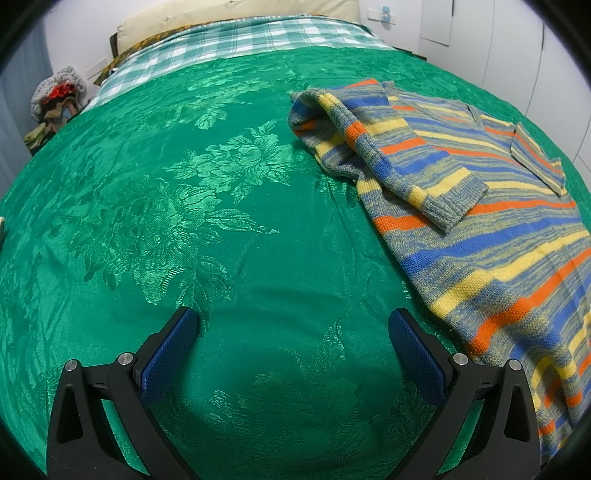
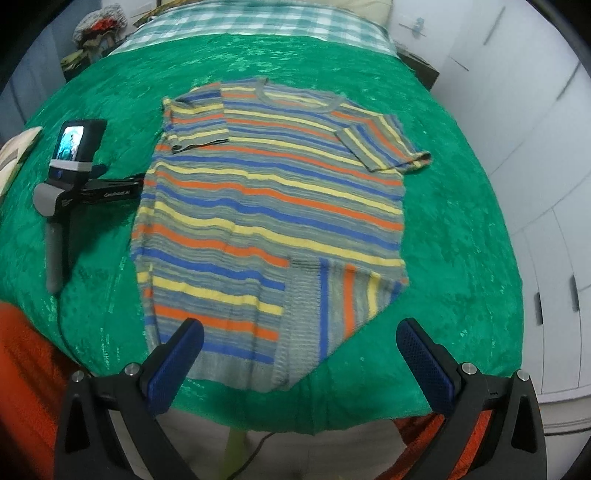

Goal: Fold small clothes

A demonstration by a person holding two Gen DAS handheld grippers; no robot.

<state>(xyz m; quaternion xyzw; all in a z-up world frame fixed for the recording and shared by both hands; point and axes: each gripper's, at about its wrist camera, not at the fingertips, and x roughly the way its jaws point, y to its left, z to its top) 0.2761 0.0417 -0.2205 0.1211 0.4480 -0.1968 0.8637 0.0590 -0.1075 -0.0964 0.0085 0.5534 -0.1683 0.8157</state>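
A small striped knit sweater [image 2: 273,206] in grey, blue, yellow and orange lies flat on the green bedspread [image 2: 458,229]. Both sleeves are folded inward over the chest, and its lower right hem corner [image 2: 332,302] is folded over. My right gripper [image 2: 299,347] is open and empty, just above the sweater's near hem. My left gripper [image 1: 293,332] is open and empty over bare bedspread, left of the sweater [image 1: 480,206]; it shows in the right wrist view [image 2: 74,173] resting at the sweater's left edge.
A checked sheet [image 1: 236,37] and a pillow [image 1: 221,14] lie at the head of the bed. A pile of clothes [image 1: 55,96] sits at the far left. White cabinets [image 2: 535,147] stand to the right. Orange cloth [image 2: 22,369] hangs below the bed's near edge.
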